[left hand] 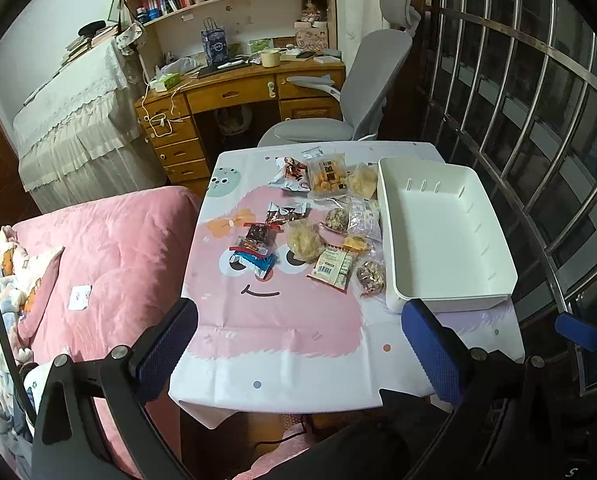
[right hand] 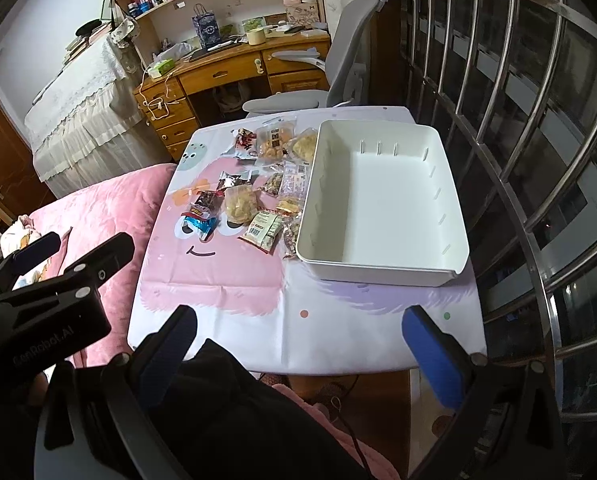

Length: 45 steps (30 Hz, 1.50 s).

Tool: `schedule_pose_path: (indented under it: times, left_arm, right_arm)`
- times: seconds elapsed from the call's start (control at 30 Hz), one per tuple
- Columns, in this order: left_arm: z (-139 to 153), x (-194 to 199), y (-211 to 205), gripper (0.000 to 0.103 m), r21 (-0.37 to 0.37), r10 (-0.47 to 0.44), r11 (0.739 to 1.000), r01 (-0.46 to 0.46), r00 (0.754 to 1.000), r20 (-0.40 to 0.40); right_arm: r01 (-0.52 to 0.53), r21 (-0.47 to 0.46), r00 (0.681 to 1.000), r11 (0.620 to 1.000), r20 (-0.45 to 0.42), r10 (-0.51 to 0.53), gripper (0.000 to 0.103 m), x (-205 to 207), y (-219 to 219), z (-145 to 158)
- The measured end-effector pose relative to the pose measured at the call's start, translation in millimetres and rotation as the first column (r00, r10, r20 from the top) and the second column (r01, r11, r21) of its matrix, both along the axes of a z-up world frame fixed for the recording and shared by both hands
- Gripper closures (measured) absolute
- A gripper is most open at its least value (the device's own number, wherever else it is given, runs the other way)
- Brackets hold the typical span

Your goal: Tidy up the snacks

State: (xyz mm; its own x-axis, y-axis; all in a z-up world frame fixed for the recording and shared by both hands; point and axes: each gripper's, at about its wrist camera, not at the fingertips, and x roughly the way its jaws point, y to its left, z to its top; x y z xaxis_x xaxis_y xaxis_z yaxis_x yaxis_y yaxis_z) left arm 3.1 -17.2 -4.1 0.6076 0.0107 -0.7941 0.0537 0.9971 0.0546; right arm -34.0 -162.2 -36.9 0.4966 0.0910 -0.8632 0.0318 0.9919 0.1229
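Observation:
Several wrapped snack packets [left hand: 310,232] lie scattered on a small table with a pink cartoon cloth [left hand: 282,332]; they also show in the right wrist view [right hand: 250,196]. An empty white bin [left hand: 438,232] stands to their right, also in the right wrist view [right hand: 382,204]. My left gripper [left hand: 298,340] is open and empty above the table's near edge. My right gripper [right hand: 298,344] is open and empty, near the front edge too. The left gripper [right hand: 50,264] shows at the left of the right wrist view.
A bed with a pink quilt [left hand: 110,256] lies left of the table. A grey office chair [left hand: 338,120] and a wooden desk [left hand: 238,88] stand behind it. A metal window grille [left hand: 538,128] runs along the right side.

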Motion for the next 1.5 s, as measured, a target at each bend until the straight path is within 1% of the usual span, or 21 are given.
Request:
schedule_pose_path:
  times: [0.1, 0.5, 0.67, 1.03, 1.17, 1.3, 1.5]
  left_arm:
    - [0.7, -0.8, -2.8, 0.002, 0.000, 0.012, 1.000, -0.012, 1.000, 0.001]
    - [0.7, -1.8, -13.4, 0.002, -0.004, 0.046, 0.999, -0.046, 0.999, -0.011]
    - [-0.2, -2.7, -16.6, 0.002, -0.007, 0.045, 0.999, -0.045, 0.999, -0.016]
    - [0.1, -1.6, -22.7, 0.002, -0.001, 0.047, 0.999, -0.047, 0.999, -0.021]
    - [-2.6, -0.4, -27.4, 0.002, 0.000, 0.048, 0.999, -0.048, 0.999, -0.024]
    - [-4.5, 4.7, -29.4, 0.002, -0.005, 0.042, 0.999, -0.043, 0.998, -0.046]
    - [-5.3, 13.4, -24.4, 0.002, 0.009, 0.074, 0.997, -0.074, 0.995, -0.061]
  right_arm:
    - [-0.014, 0.006, 1.000, 1.000, 0.002, 0.014, 0.000, 6.2, -10.2, 0.1]
    - [-0.056, 0.013, 0.998, 0.998, 0.011, 0.056, 0.000, 11.4, -22.9, -0.4]
    - [-0.052, 0.015, 0.999, 0.999, 0.010, 0.052, 0.000, 11.0, -22.3, -0.4]
    - [-0.048, 0.028, 0.999, 0.998, 0.009, 0.047, 0.000, 8.8, -39.6, -7.7]
    - [-0.046, 0.029, 0.999, 0.999, 0.008, 0.046, 0.000, 8.4, -38.9, -7.6]
    - [-0.035, 0.039, 0.999, 0.999, 0.003, 0.035, 0.000, 9.1, -44.9, -9.0]
    - [-0.006, 0.068, 1.000, 0.998, -0.011, 0.007, 0.000, 14.9, -54.6, -13.9]
